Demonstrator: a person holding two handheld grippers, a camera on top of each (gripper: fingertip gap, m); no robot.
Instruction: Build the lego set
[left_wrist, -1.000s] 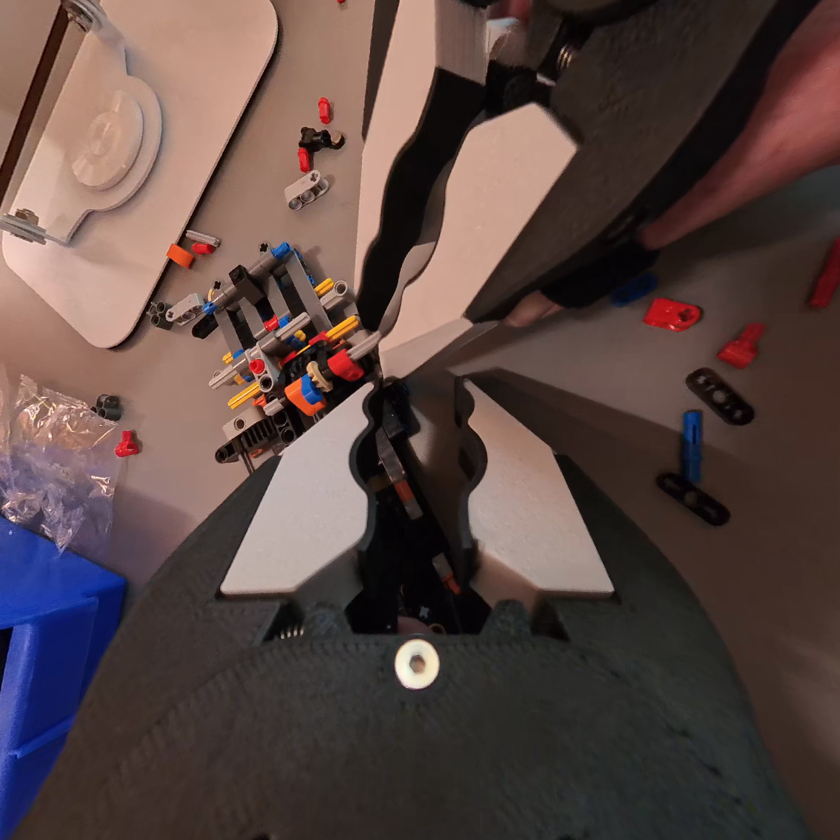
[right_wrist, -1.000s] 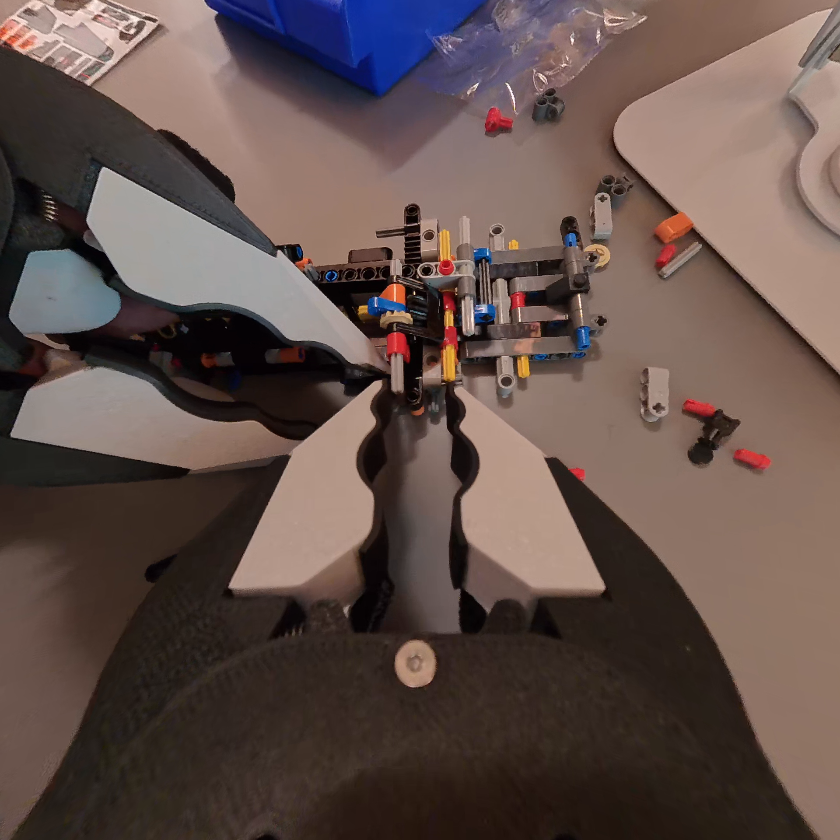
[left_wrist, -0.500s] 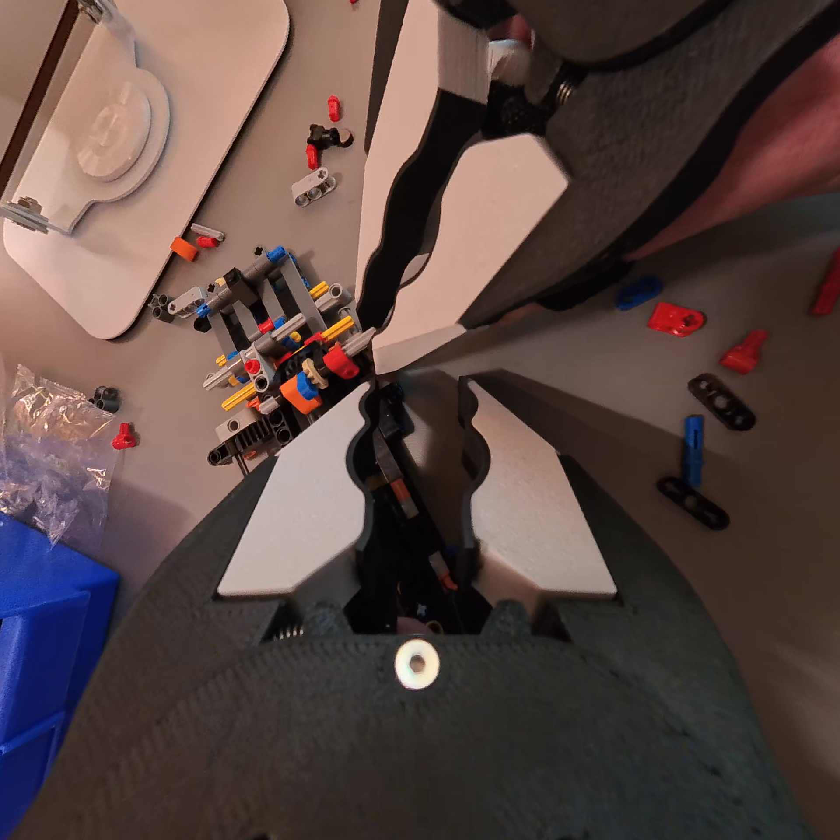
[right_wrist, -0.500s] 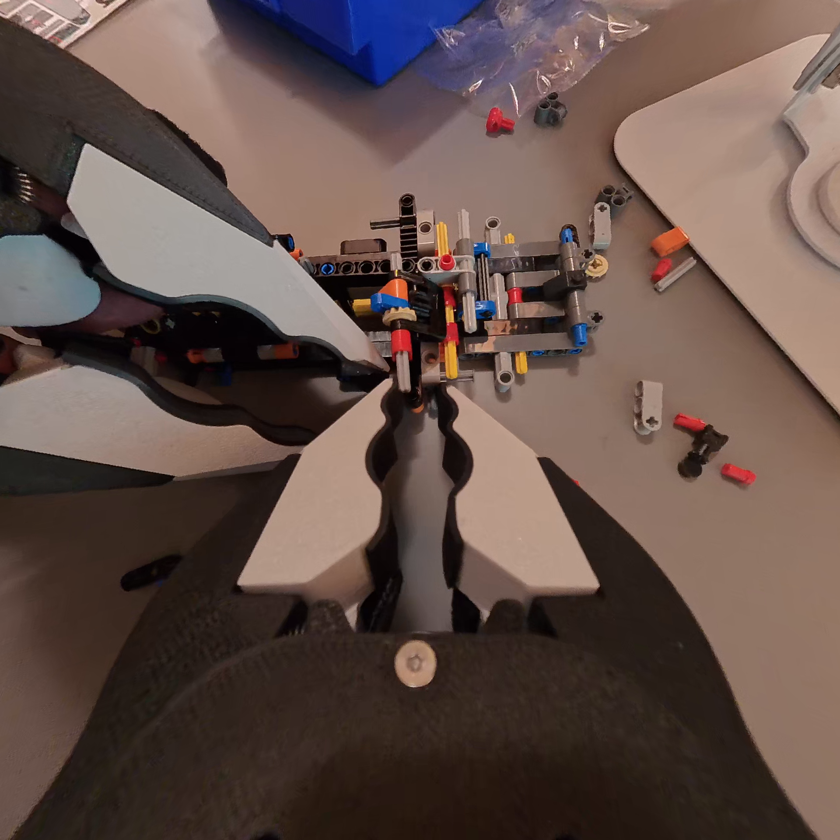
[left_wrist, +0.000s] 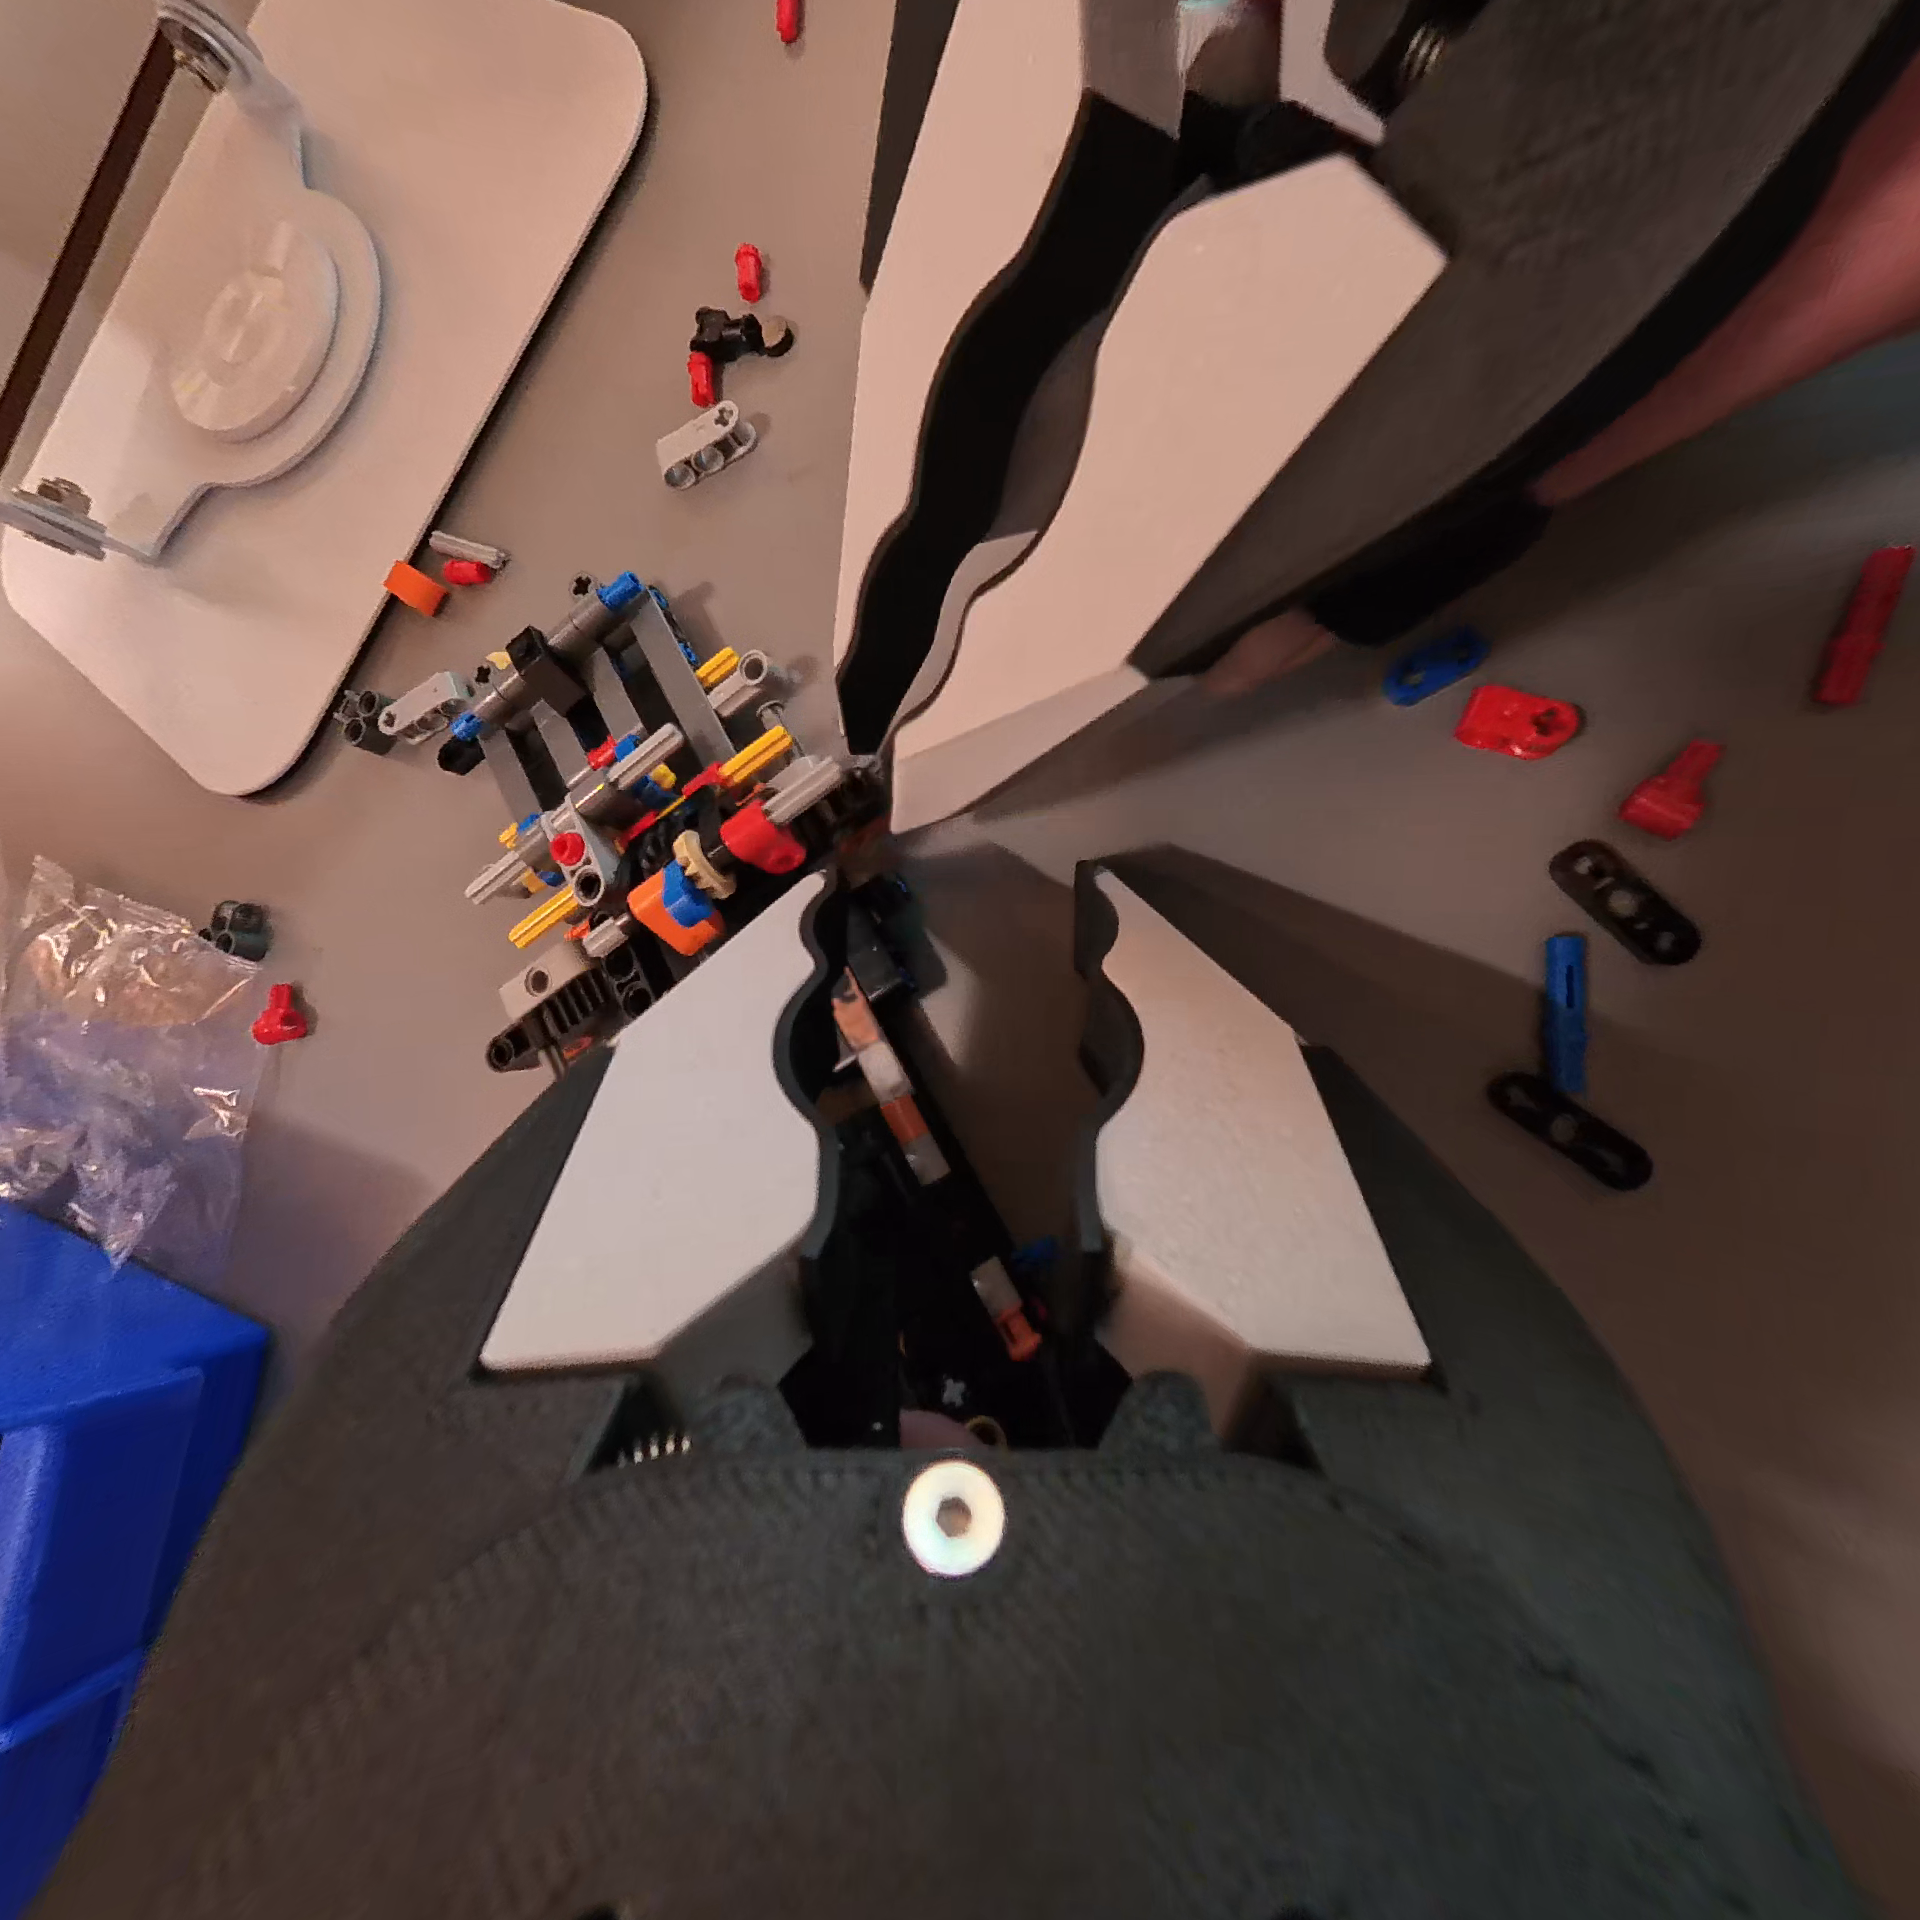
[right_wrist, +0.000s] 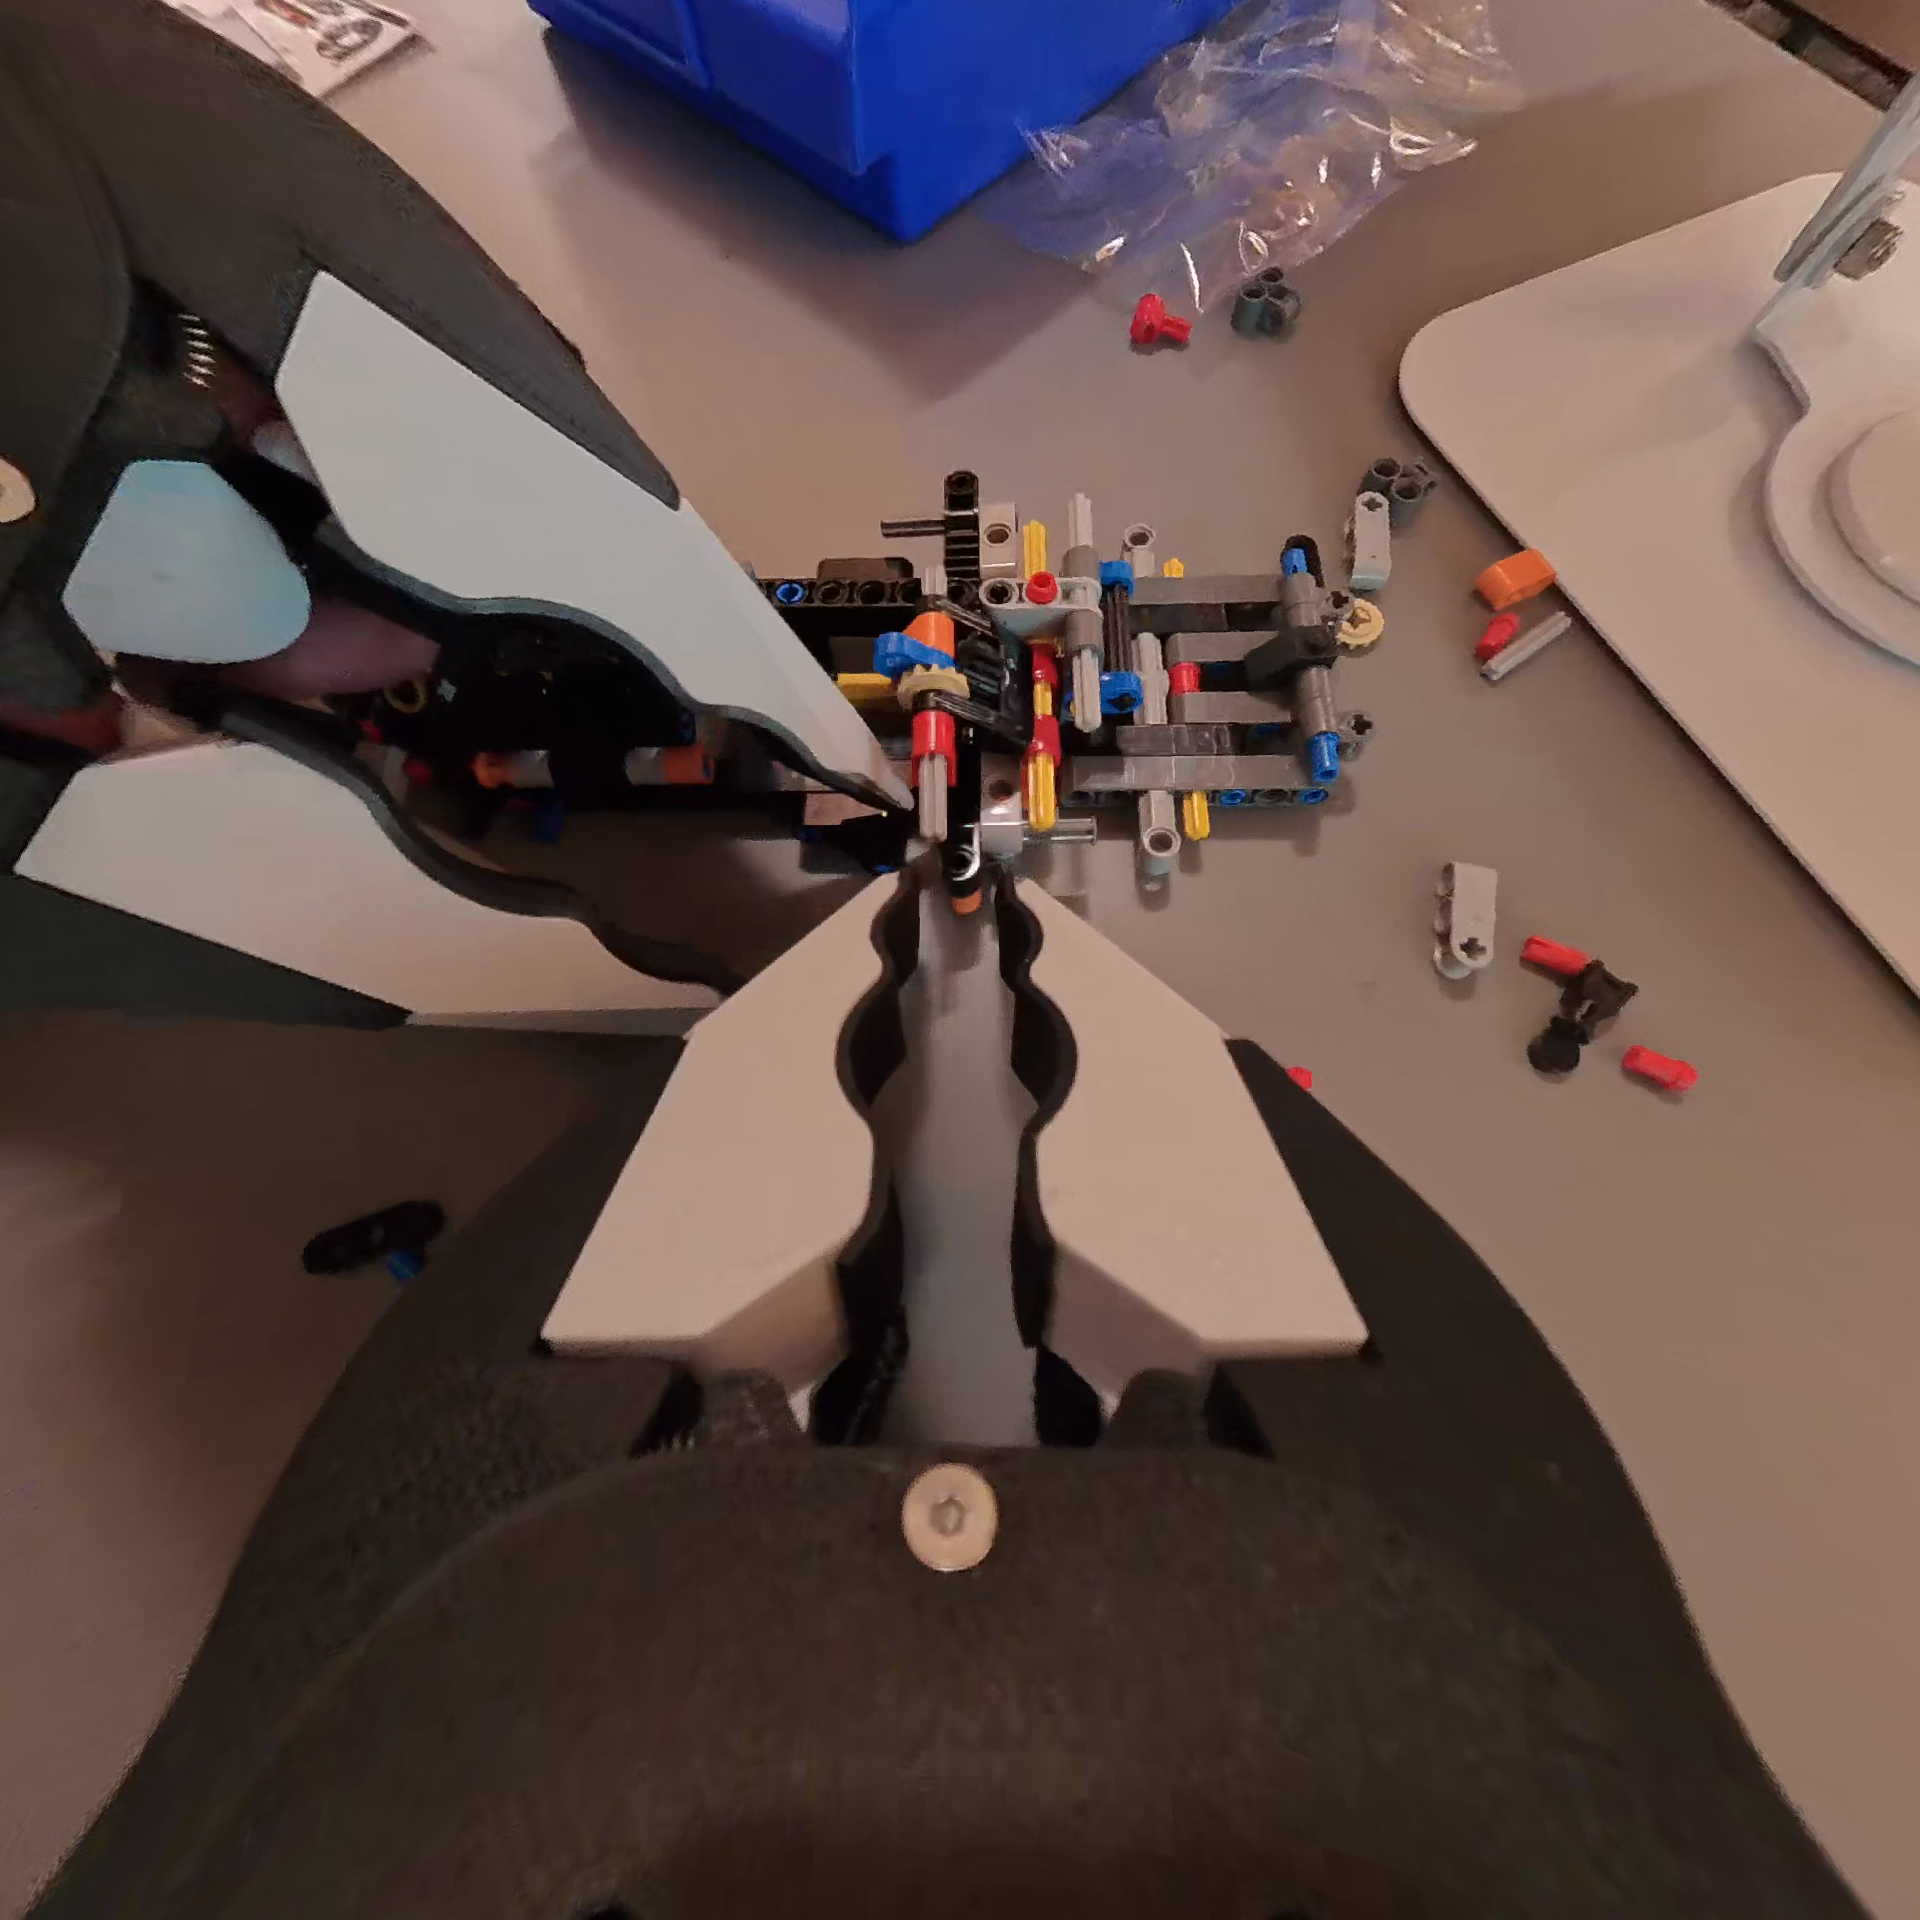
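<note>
The partly built lego model (right_wrist: 1143, 675), made of grey and black beams with yellow, red and blue pins, lies on the grey table; it also shows in the left wrist view (left_wrist: 644, 790). My left gripper (left_wrist: 956, 878) grips the model's long black section (left_wrist: 894, 1091), which runs between its fingers. My right gripper (right_wrist: 956, 894) is nearly closed on a small black piece with an orange tip (right_wrist: 964, 868) at the model's near edge. In the left wrist view the right gripper (left_wrist: 878, 774) comes in from above, tips against the model.
A blue bin (right_wrist: 883, 94) and a clear plastic bag (right_wrist: 1247, 135) lie beyond the model. A white stand plate (right_wrist: 1610, 416) is at the right. Loose red pieces (left_wrist: 1517, 717), black beams (left_wrist: 1621, 899), a blue pin (left_wrist: 1564, 997) and a grey connector (right_wrist: 1465, 914) are scattered on the table.
My right gripper's fingers have narrowed around the small black piece at the model's edge. The left gripper keeps its hold; both views shifted only slightly.
</note>
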